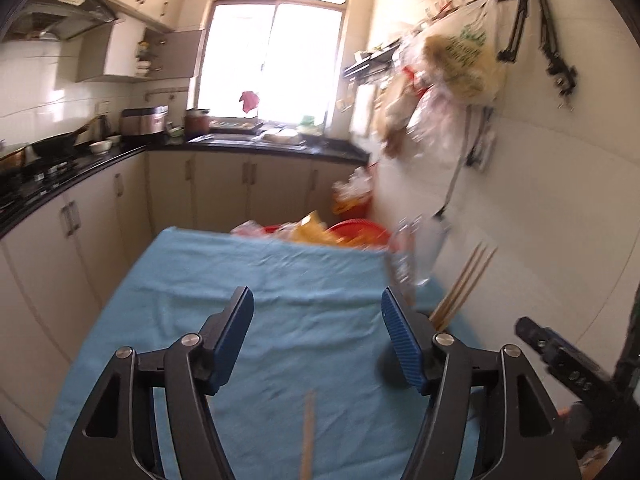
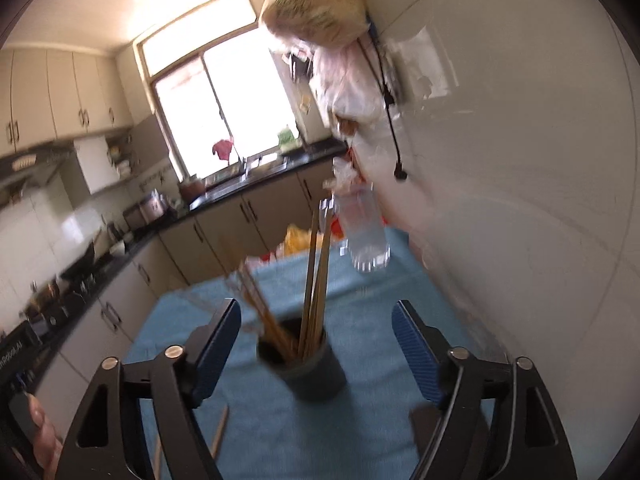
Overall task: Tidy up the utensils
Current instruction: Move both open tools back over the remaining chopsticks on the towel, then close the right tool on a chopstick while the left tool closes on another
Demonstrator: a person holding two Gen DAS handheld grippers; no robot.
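A dark round holder [image 2: 310, 372] stands on the blue cloth [image 2: 360, 332] and holds several wooden chopsticks [image 2: 314, 280]. My right gripper [image 2: 316, 348] is open, its jaws wide on either side of the holder, not touching it. Two loose chopsticks [image 2: 219, 432] lie on the cloth near its left finger. In the left wrist view my left gripper [image 1: 318, 336] is open and empty above the cloth [image 1: 280, 280]. One loose chopstick [image 1: 308, 436] lies below it. The chopsticks in the holder [image 1: 464, 284] show behind its right finger; the holder itself is hidden.
A clear plastic bottle [image 2: 362, 228] stands at the table's far right by the white wall [image 2: 520, 200]. Red basins and bags [image 1: 344, 234] sit beyond the table's far edge. Kitchen counters [image 1: 60, 184] run along the left and back. Bags hang on the wall [image 1: 460, 64].
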